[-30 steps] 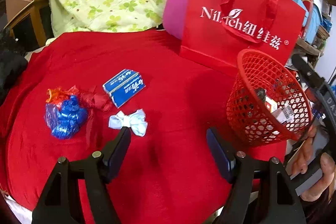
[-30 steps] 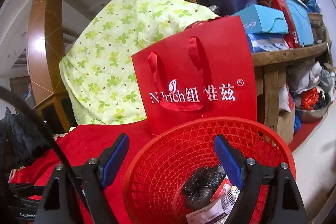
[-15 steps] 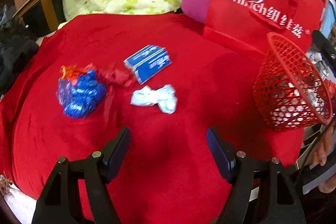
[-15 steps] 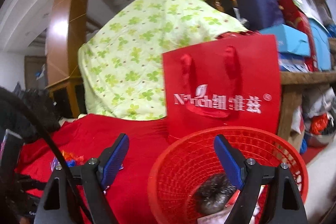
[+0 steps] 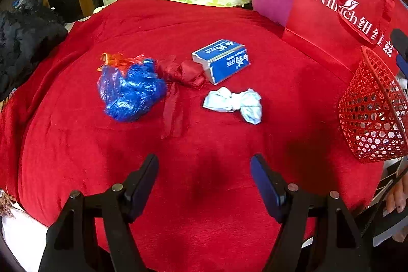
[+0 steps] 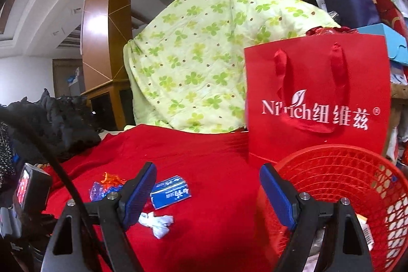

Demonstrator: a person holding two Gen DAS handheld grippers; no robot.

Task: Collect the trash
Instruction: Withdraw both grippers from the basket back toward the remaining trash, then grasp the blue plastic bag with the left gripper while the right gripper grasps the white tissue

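Partly cropped: red basket, contents unclear; crumpled tissue visible.

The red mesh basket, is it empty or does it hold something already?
Not empty. Through the mesh of the red basket, the right wrist view shows paper scraps at the bottom; how much, cannot tell.

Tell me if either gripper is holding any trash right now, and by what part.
Nothing is held. The left gripper is open above the red cloth, short of the crumpled tissue. The right gripper is open too, beside the red basket.
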